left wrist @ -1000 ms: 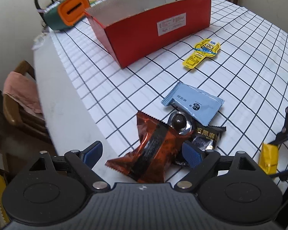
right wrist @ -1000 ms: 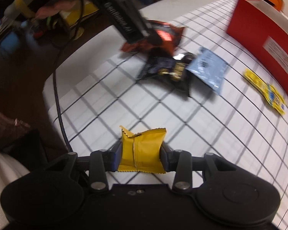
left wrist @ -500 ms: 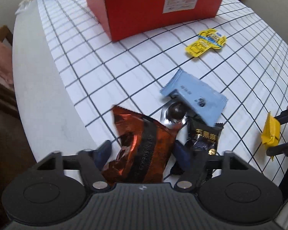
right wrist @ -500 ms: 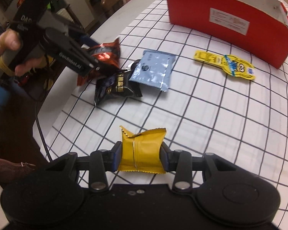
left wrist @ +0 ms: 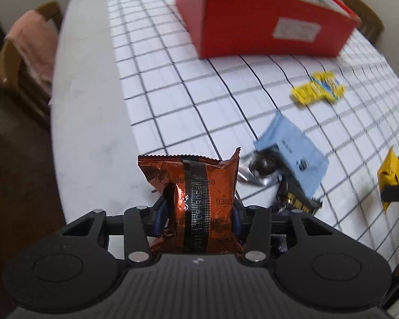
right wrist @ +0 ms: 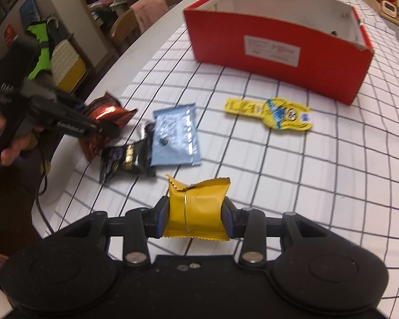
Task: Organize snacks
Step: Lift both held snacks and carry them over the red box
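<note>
Both of your grippers carry a snack above the checked table.

The orange Oreo packet (left wrist: 199, 199) sits between your left gripper (left wrist: 198, 216) jaws, which are closing on its sides. Your right gripper (right wrist: 196, 214) is clamped on the yellow packet (right wrist: 196, 207). The blue packet (right wrist: 177, 137) and black packet (right wrist: 125, 160) lie at ten o'clock from it, the open red box (right wrist: 274, 53) at one o'clock.
</note>
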Motion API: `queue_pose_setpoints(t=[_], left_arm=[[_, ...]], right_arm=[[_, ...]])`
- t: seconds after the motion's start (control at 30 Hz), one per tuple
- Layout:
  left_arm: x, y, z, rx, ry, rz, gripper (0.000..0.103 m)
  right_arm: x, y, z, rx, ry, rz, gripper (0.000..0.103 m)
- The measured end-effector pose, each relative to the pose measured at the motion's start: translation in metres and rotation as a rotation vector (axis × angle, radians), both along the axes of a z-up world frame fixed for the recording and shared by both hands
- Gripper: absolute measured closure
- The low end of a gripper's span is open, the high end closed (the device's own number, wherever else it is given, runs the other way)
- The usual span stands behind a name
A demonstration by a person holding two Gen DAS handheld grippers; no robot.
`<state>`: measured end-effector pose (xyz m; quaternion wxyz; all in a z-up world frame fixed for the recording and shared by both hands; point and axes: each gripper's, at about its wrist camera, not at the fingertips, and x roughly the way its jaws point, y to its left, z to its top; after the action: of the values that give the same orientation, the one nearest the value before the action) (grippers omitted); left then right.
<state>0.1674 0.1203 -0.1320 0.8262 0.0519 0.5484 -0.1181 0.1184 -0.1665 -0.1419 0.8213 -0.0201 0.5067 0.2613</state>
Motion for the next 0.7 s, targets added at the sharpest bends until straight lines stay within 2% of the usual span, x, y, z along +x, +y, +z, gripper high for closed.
queue_pose_setpoints(t=[0.1,0.37,0.7], left_arm=[[-0.003,0.004,0.013,-0.028,-0.026,0.049,0.059],[-0.002,-0.01,0.06,-0.041,-0.123,0.104,0.059],[0.028,-0.049,0.11,-0.044,-0.221,0.078,0.059]], right_arm=[[0.005,-0.006,0.009,0.009,-0.018,-0.013,0.063],[0.025,-0.023,0.042,0.043,-0.094,-0.046,0.063],[0.074,-0.048,0.085,0.054,-0.208,-0.102,0.063]])
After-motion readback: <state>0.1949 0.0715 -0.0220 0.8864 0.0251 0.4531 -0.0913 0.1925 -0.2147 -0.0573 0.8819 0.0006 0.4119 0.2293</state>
